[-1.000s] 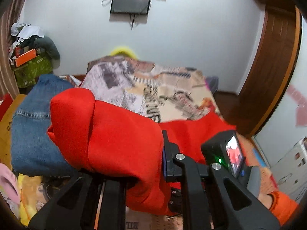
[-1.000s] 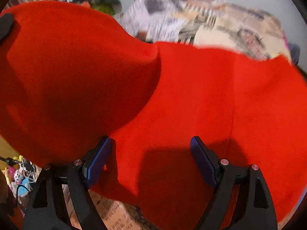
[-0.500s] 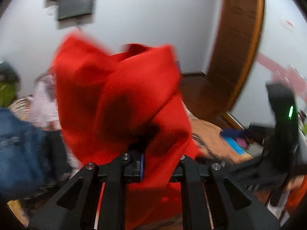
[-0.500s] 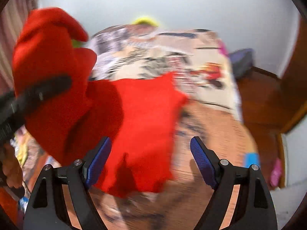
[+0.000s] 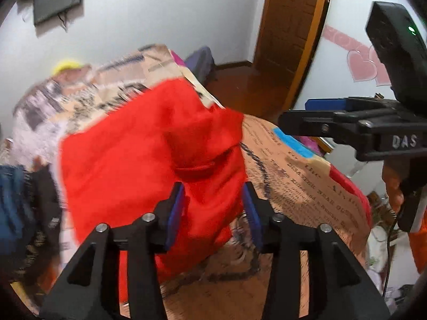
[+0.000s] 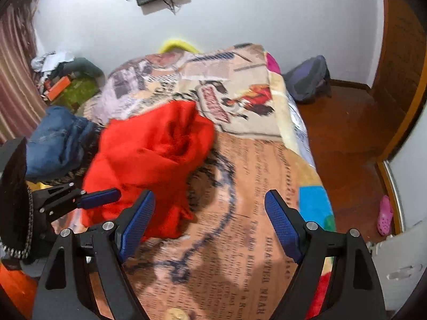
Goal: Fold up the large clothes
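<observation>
The red garment (image 5: 138, 160) lies bunched in a loose heap on the bed, also seen in the right wrist view (image 6: 149, 154). My left gripper (image 5: 213, 210) sits at the heap's near edge. Its jaws are opening, and a fold of red cloth hangs loosely between the blue pads without being pinched. One of its fingers (image 6: 100, 196) shows at the left of the right wrist view. My right gripper (image 6: 209, 224) stands open over the printed blanket, just right of the heap, with nothing between its pads. It appears side-on at the right of the left wrist view (image 5: 320, 112).
A newspaper-print blanket (image 6: 253, 186) covers the bed. Blue jeans (image 6: 56, 138) lie left of the red heap. A backpack (image 6: 309, 80) and a pink shoe (image 6: 384, 214) are on the wooden floor to the right. A wooden door (image 6: 400, 53) stands beyond, and clutter (image 6: 69, 85) fills the left corner.
The left gripper, shut on the red garment before, swung it down onto the bed and its jaws have parted. The right gripper pulled back and up off the cloth, still open.
</observation>
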### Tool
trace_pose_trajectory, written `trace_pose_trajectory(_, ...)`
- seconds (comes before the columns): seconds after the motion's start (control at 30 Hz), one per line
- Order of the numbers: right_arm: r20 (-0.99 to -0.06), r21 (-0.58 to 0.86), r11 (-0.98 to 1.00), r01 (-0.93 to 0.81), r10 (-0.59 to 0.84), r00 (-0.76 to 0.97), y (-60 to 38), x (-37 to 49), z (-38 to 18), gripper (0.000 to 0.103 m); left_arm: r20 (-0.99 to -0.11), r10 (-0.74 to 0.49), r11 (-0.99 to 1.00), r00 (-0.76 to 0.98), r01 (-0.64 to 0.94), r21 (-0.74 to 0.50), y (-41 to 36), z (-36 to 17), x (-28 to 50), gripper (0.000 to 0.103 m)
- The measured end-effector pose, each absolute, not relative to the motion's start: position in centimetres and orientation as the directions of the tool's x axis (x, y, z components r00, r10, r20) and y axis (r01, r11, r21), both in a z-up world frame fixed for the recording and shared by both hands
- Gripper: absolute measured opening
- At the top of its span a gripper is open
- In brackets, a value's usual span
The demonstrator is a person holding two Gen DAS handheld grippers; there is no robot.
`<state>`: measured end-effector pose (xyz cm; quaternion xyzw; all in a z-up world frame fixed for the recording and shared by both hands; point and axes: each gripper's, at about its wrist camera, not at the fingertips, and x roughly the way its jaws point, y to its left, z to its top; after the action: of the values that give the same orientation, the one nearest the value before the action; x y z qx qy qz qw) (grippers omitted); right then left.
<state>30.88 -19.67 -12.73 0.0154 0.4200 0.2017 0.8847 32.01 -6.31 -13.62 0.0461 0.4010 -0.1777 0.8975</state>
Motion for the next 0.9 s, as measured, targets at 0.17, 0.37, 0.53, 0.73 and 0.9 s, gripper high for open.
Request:
trace_pose_trajectory(0.17, -0.7, 0.195, 0.884, -0.424, 0.428, 0.571, -16.1, 30.8, -11.3, 0.082, -0.693, -0.207, 0.965, 0.691, 0.262, -0.027, -2.3, -11.6, 30.5, 0.063)
trace_pose_trajectory(0.37, -0.728, 0.101, 0.892, -0.441, 0.369, 0.578, -11.1, 31.7, -13.4, 0.082, -0.728, -0.086, 0.993, 0.681, 0.122, -0.003, 2.5, -13.5, 31.6, 0.063)
trace_pose_trajectory(0.53, -0.766, 0.007, 0.903, -0.429, 0.281, 0.578, -10.0, 32.7, -16.2, 0.082, -0.797, -0.066, 0.996, 0.601, 0.086, -0.018, 4.1, -18.0, 32.6, 0.063)
trace_pose_trajectory(0.73, -0.796, 0.076, 0.95, -0.304, 0.241, 0.556, -15.3, 34.0, -17.8, 0.082, -0.805, -0.086, 0.996, 0.588, 0.065, -0.059, 5.4, -20.8, 32.0, 0.067)
trace_pose_trajectory(0.9, -0.848, 0.086, 0.953, -0.292, 0.224, 0.48, -18.5, 33.3, -20.7, 0.082, -0.807, -0.119, 0.993, 0.579, 0.057, -0.106, 6.1, -21.4, 30.6, 0.072)
